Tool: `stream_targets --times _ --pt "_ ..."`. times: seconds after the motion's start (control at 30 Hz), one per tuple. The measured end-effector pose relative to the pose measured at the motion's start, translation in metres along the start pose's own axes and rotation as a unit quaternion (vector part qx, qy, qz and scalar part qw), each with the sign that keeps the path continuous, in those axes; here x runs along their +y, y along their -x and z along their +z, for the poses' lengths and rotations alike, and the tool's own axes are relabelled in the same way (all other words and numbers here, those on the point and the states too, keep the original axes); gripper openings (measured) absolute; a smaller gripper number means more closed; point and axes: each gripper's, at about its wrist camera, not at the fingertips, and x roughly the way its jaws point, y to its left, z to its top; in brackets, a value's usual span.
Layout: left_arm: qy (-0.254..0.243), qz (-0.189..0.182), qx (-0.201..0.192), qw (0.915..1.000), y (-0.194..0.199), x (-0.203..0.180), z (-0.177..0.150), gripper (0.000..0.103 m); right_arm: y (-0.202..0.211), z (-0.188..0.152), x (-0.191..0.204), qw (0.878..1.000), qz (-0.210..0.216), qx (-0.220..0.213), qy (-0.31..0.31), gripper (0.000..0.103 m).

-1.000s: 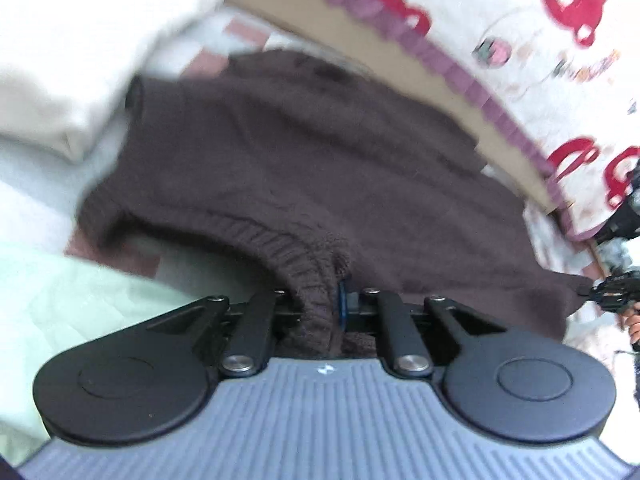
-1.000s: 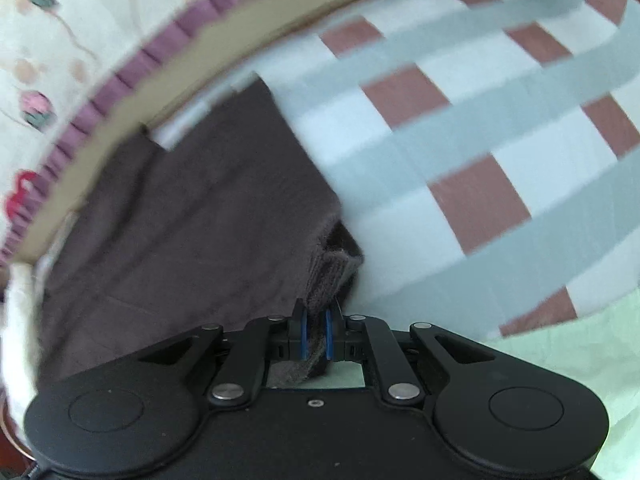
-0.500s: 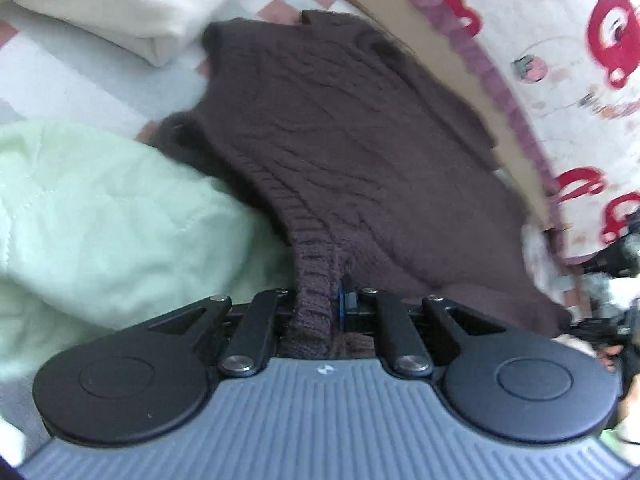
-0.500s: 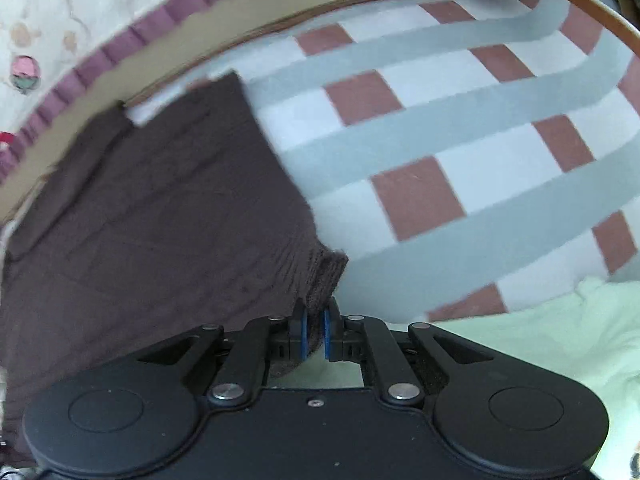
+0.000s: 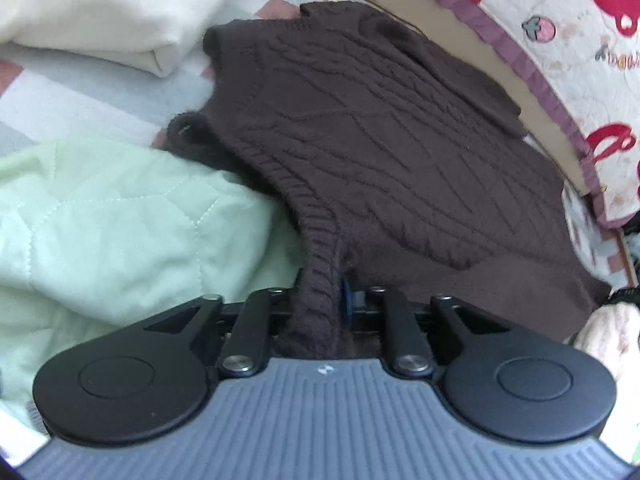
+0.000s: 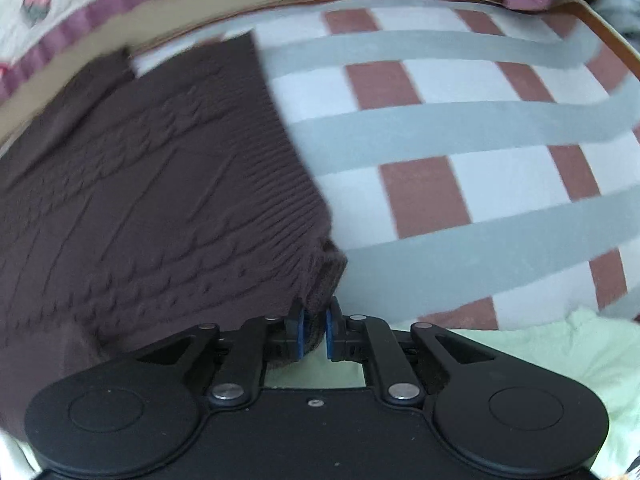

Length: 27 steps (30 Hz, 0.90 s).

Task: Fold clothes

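The left gripper (image 5: 324,300) is clamped on the ribbed hem of a dark brown cable-knit sweater (image 5: 392,132); the right gripper (image 6: 313,334) pinches another corner of it. The sweater lies spread on the checked bedsheet (image 6: 460,128) near the bed's far edge, beside a pale green quilt (image 5: 104,232) and a cream pillow (image 5: 104,4).
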Motion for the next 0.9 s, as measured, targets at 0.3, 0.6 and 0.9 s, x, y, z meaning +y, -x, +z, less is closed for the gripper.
stream_targets --times 0.3,0.6,0.9 --pt "0.017 0.005 0.007 0.9998 0.006 0.0 -0.003 0.035 0.062 0.003 0.061 0.989 0.027 -0.093 0.116 0.042" --pt "0.026 -0.005 0.009 0.9996 0.007 -0.003 -0.007 0.04 0.024 -0.021 0.14 0.962 0.119 0.047 0.241 0.065" --pt "0.003 -0.01 0.016 0.9998 0.003 -0.016 -0.012 0.043 -0.005 -0.039 0.167 0.932 0.153 0.144 0.295 0.048"
